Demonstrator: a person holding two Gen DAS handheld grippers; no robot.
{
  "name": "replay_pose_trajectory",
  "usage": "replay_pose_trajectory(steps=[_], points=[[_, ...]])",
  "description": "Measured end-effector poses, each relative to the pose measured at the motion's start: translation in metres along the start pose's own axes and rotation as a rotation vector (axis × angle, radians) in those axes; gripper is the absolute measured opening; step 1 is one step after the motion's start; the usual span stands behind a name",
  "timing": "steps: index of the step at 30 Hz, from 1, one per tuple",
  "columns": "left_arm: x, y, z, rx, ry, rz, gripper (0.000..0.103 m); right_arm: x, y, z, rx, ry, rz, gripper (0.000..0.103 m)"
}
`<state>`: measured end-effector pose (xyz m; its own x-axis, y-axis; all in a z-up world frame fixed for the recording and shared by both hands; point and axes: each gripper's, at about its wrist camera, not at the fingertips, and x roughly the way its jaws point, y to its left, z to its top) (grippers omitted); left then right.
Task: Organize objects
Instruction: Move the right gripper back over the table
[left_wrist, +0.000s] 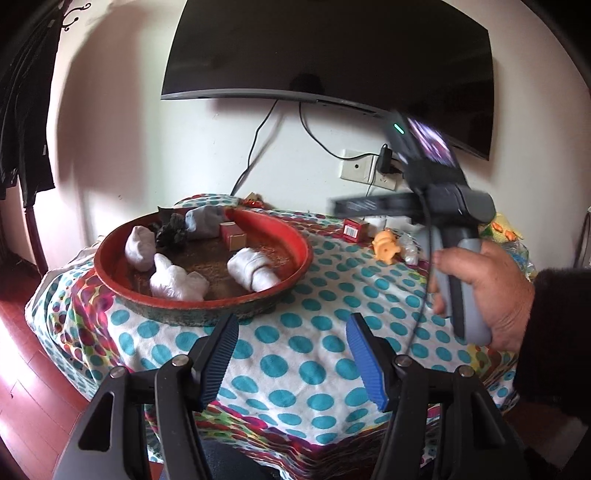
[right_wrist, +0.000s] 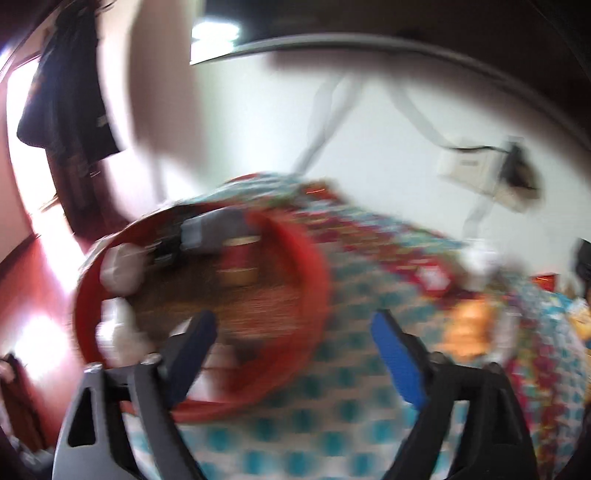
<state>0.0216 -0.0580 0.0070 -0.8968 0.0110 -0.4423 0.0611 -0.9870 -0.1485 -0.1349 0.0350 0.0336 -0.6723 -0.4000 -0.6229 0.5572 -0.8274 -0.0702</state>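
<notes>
The left hand-held gripper (left_wrist: 291, 332) fills the bottom of the frame, its ribbed blue pads spread over the dotted fleece cloth (left_wrist: 295, 369) on the counter, gripping nothing. Left of centre, a round red tray (left_wrist: 110, 273) holds rolled white socks (left_wrist: 251, 273), a grey one and a small box. At right, a hand (left_wrist: 491, 295) grips the right hand-held gripper (right_wrist: 291, 332), spread wide, empty.

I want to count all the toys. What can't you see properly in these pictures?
- Right wrist view: all smeared by motion; the orange toy is just a blob.
- Left wrist view: things behind the hand are hidden.
- Left wrist view: red box lettering too small.
</notes>
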Motion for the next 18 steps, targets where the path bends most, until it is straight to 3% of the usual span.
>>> replay_pose_trajectory(steps=[7,10,12,14,18], points=[[0.022,-0.012,-0.007,0.027,0.087,-0.044,0.062,0.006,-0.191,-0.06,0.294,0.116,-0.333,0.095],[0.033,-0.025,-0.007,0.072,0.123,-0.054,0.062,0.006,-0.252,-0.088,0.403,0.145,-0.408,0.095],[0.042,-0.036,-0.001,0.096,0.141,-0.077,0.062,0.002,-0.28,-0.103,0.471,0.145,-0.409,0.095],[0.053,-0.051,0.01,0.13,0.149,-0.099,0.062,0.0,-0.302,-0.11,0.583,0.118,-0.337,0.095],[0.089,-0.09,0.045,0.21,0.15,-0.158,0.062,-0.001,-0.316,-0.12,0.677,0.105,-0.273,0.095]])
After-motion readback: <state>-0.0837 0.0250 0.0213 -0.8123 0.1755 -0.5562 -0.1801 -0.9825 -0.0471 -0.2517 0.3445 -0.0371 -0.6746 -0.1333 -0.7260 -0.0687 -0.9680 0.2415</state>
